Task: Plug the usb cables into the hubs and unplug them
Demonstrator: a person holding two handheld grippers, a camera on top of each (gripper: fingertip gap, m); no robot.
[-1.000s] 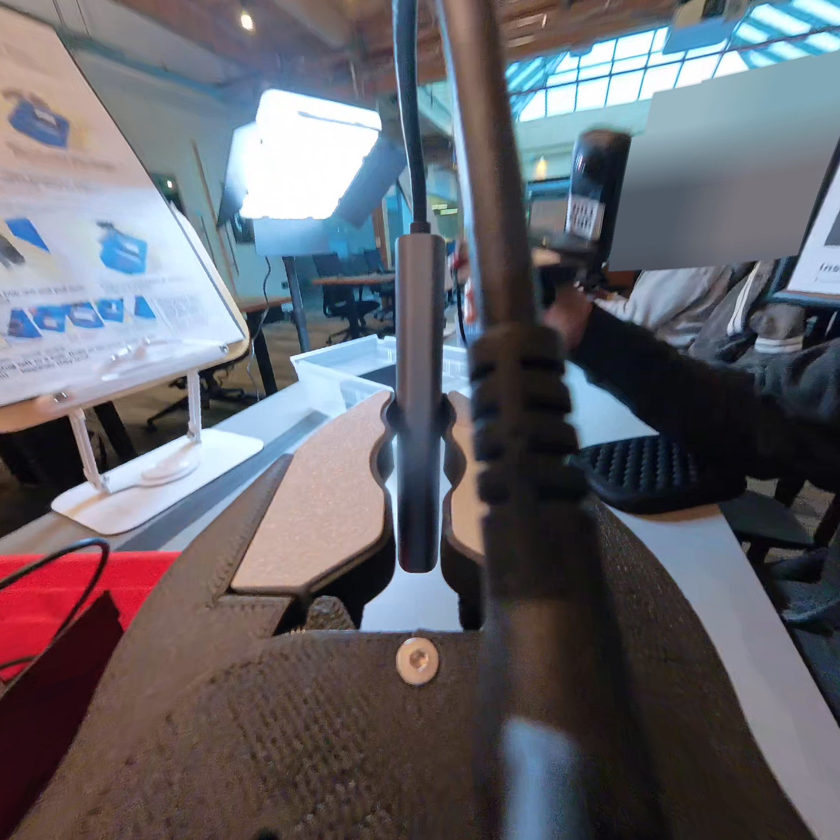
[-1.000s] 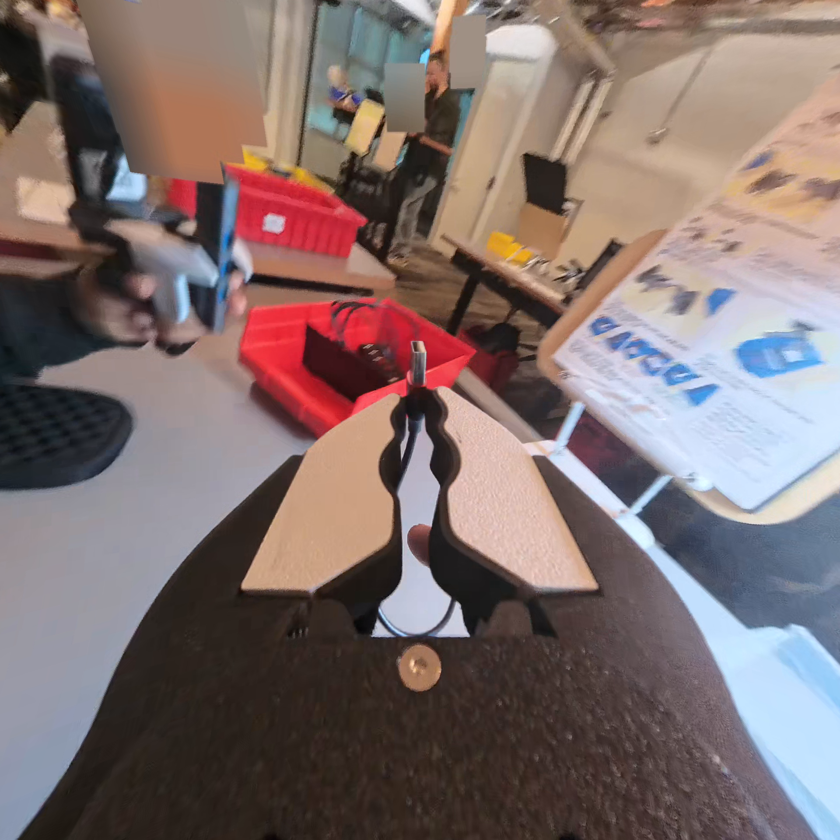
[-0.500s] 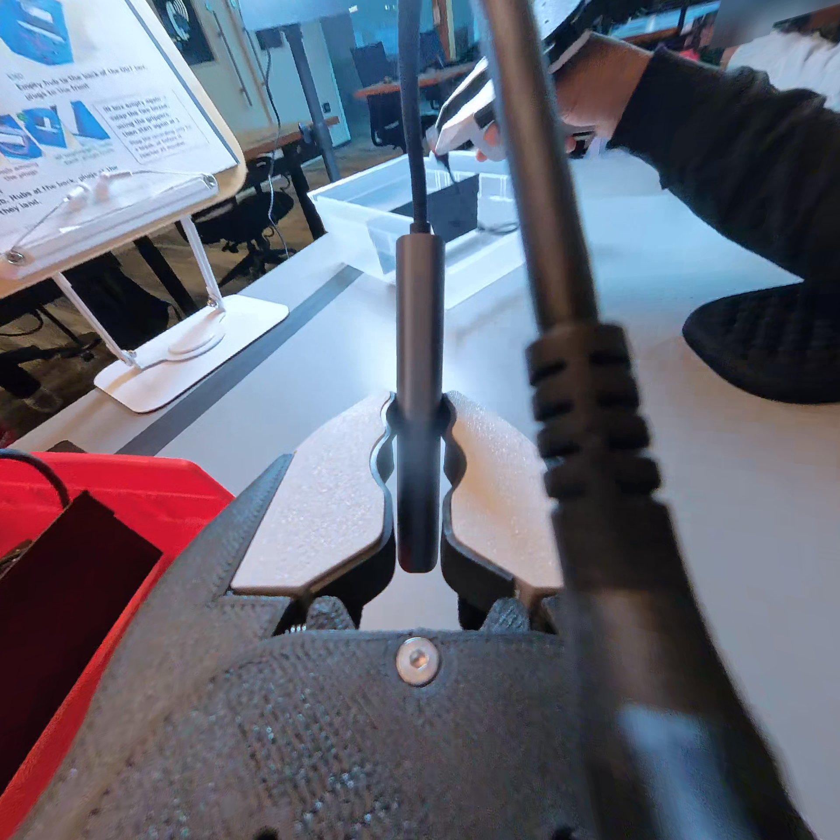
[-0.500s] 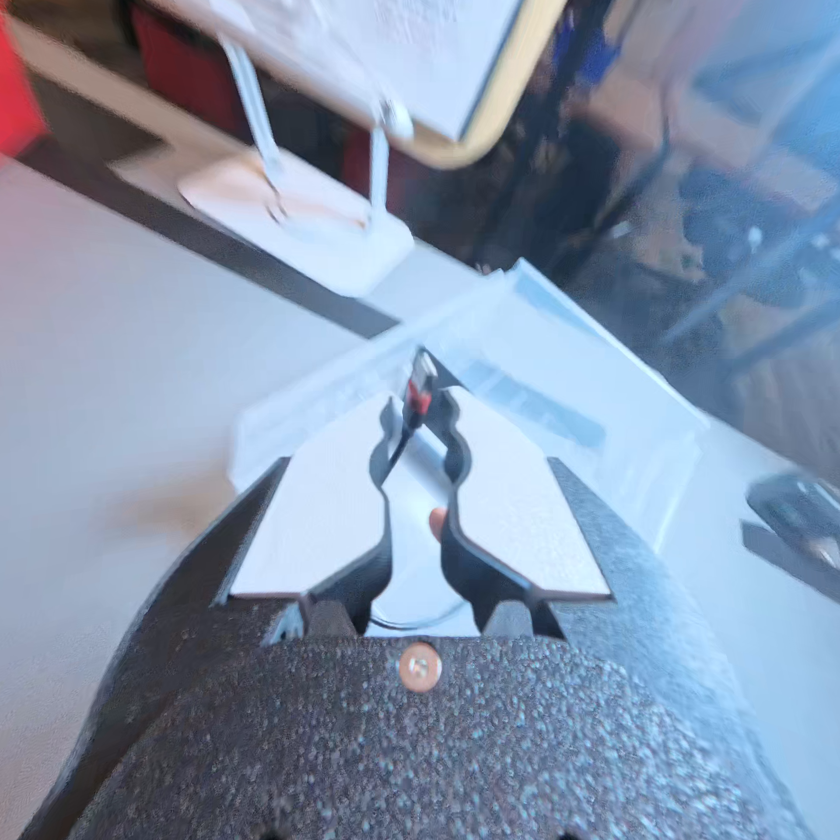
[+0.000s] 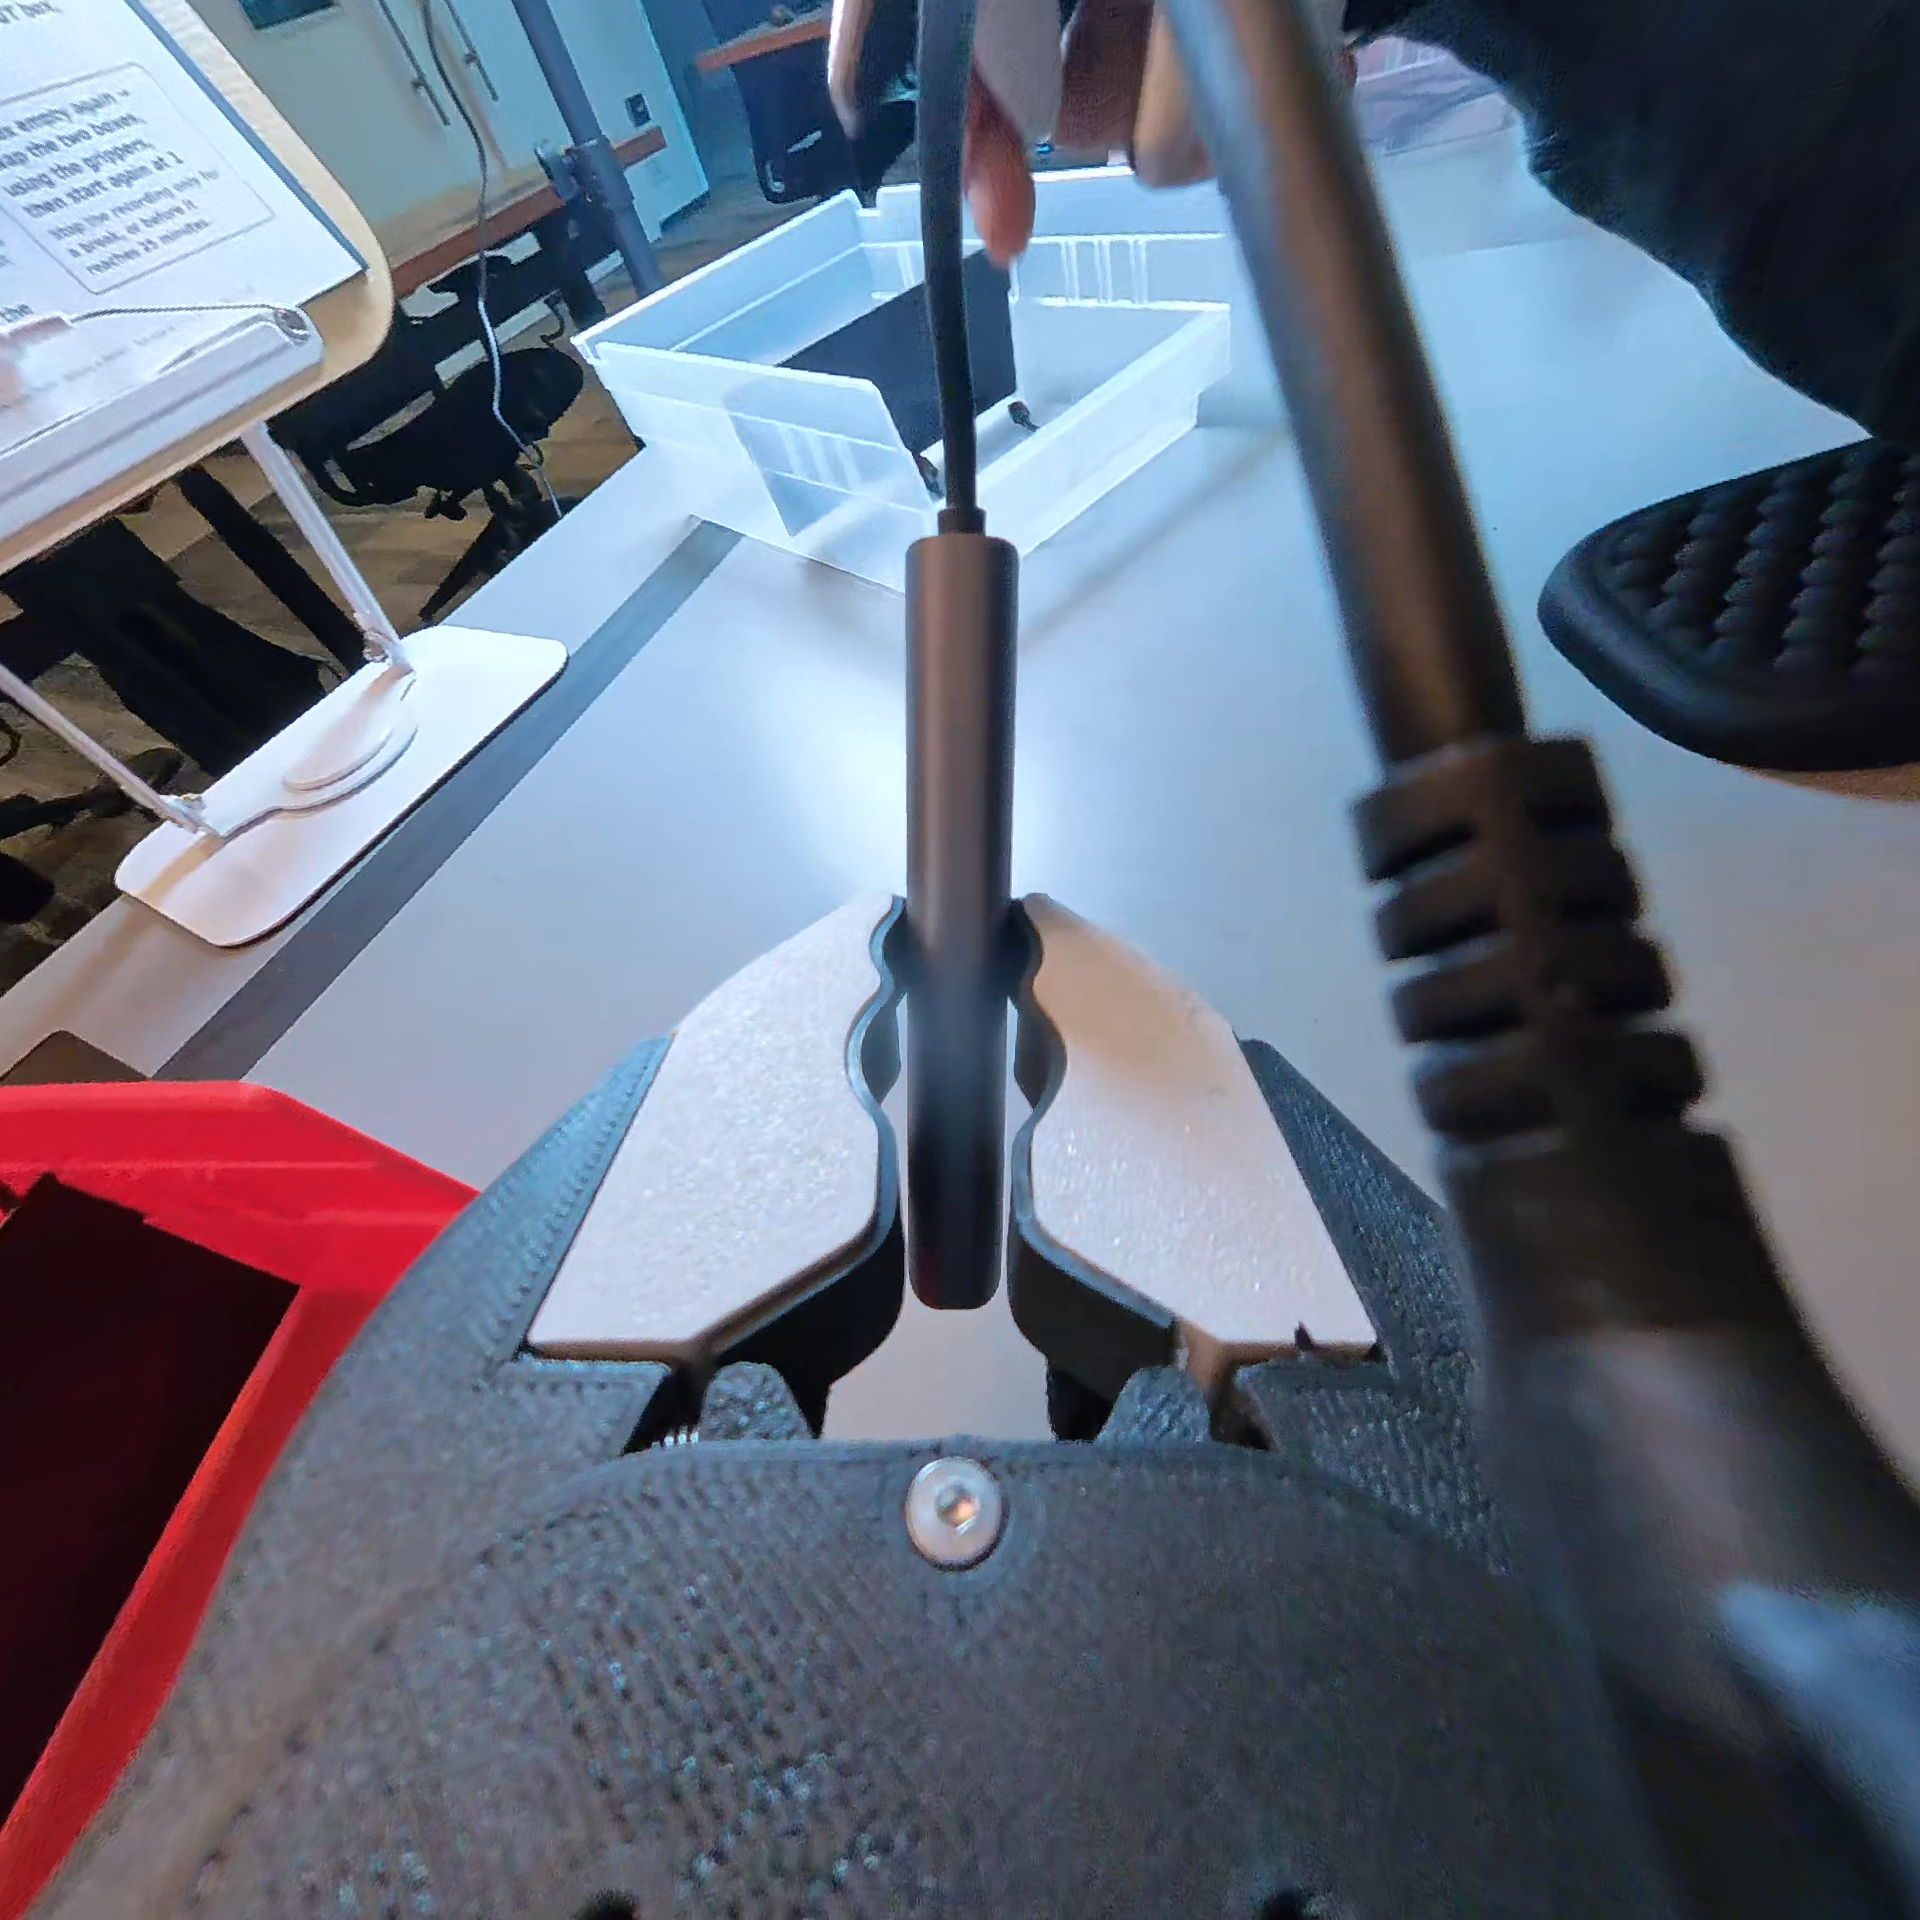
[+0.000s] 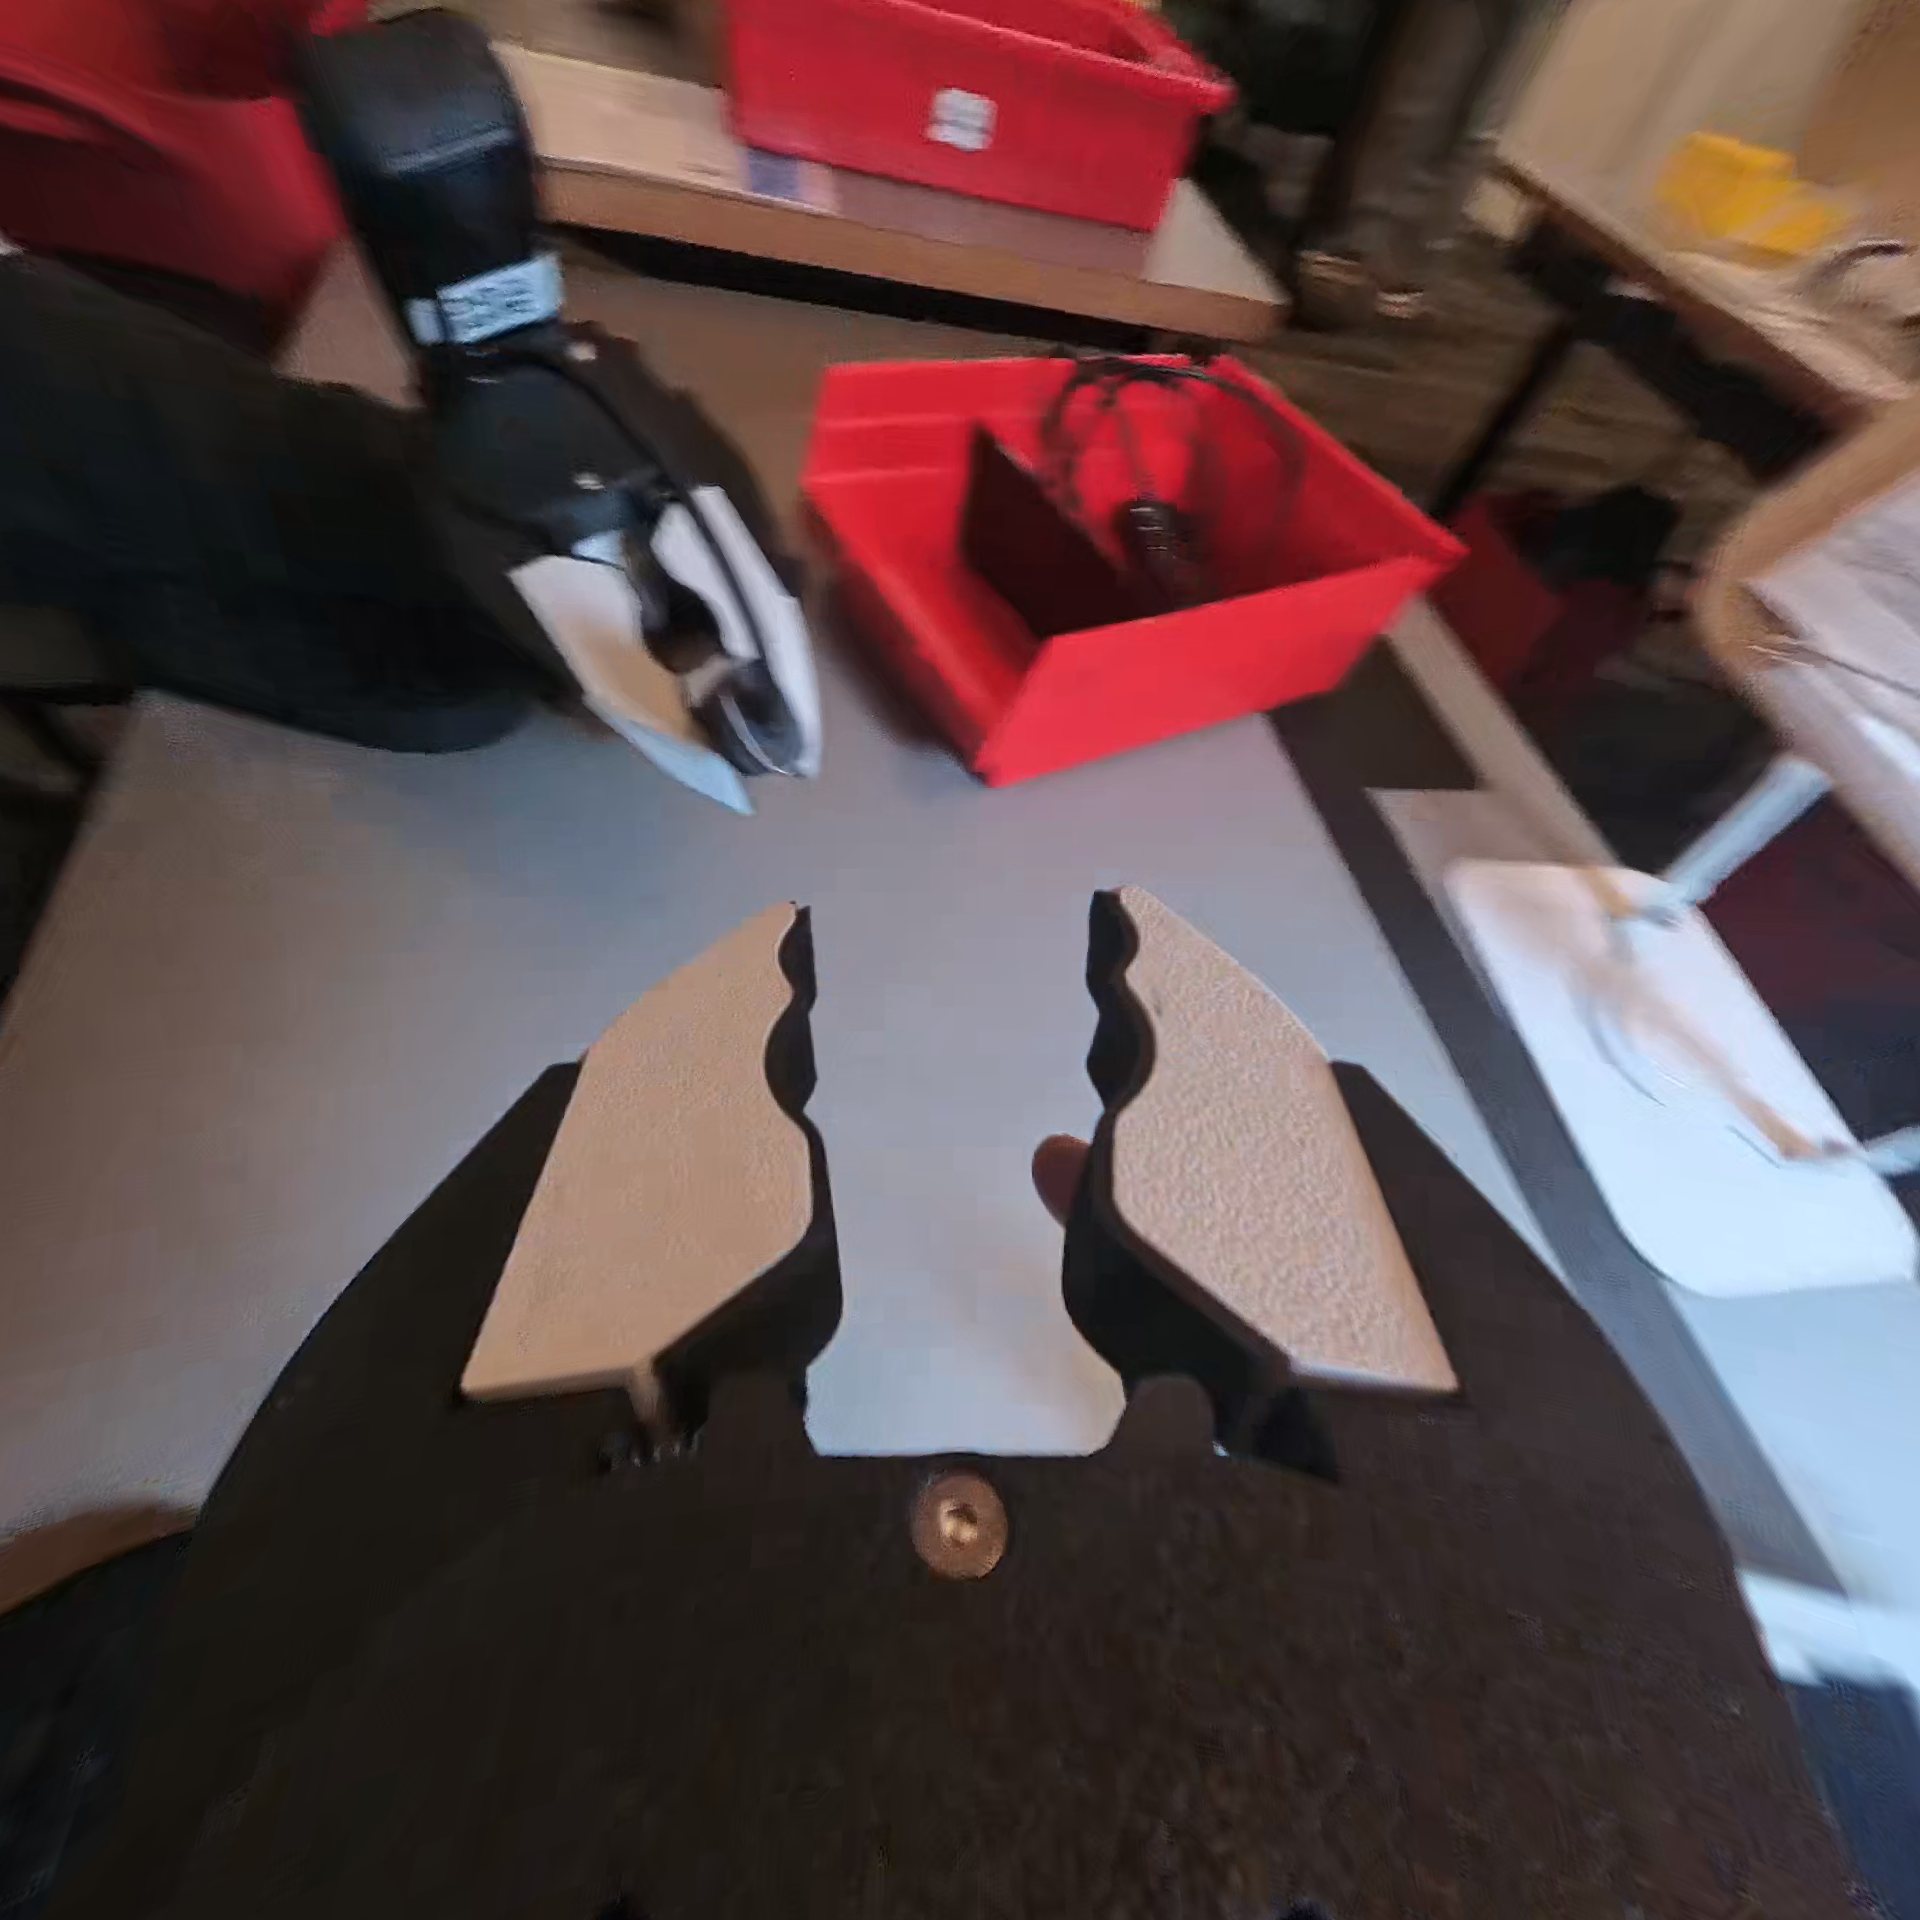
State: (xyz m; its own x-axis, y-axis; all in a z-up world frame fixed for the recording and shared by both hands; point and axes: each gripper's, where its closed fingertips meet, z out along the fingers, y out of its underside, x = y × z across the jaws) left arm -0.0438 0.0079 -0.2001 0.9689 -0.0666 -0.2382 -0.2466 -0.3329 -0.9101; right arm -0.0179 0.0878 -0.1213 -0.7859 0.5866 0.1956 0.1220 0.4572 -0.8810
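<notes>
My left gripper is shut on a slim grey USB hub, held upright above the grey table. The hub's dark cable runs up out of view. A thick dark cable with a ribbed sleeve hangs blurred, close to the lens on the right. My right gripper is open and empty over the table. The right wrist view also shows the left gripper at upper left. A red bin behind it holds black cables.
A clear white bin with a black divider stands at the back. A red bin sits at lower left. A document stand's white base is on the left and a black mesh pad on the right. A hand is at the top. My hands' fingertips stand some 12 cm from each other.
My right gripper has let go of the USB plug, opened, and swung from the white bin toward the red bin. My left gripper still holds the hub and has tilted down.
</notes>
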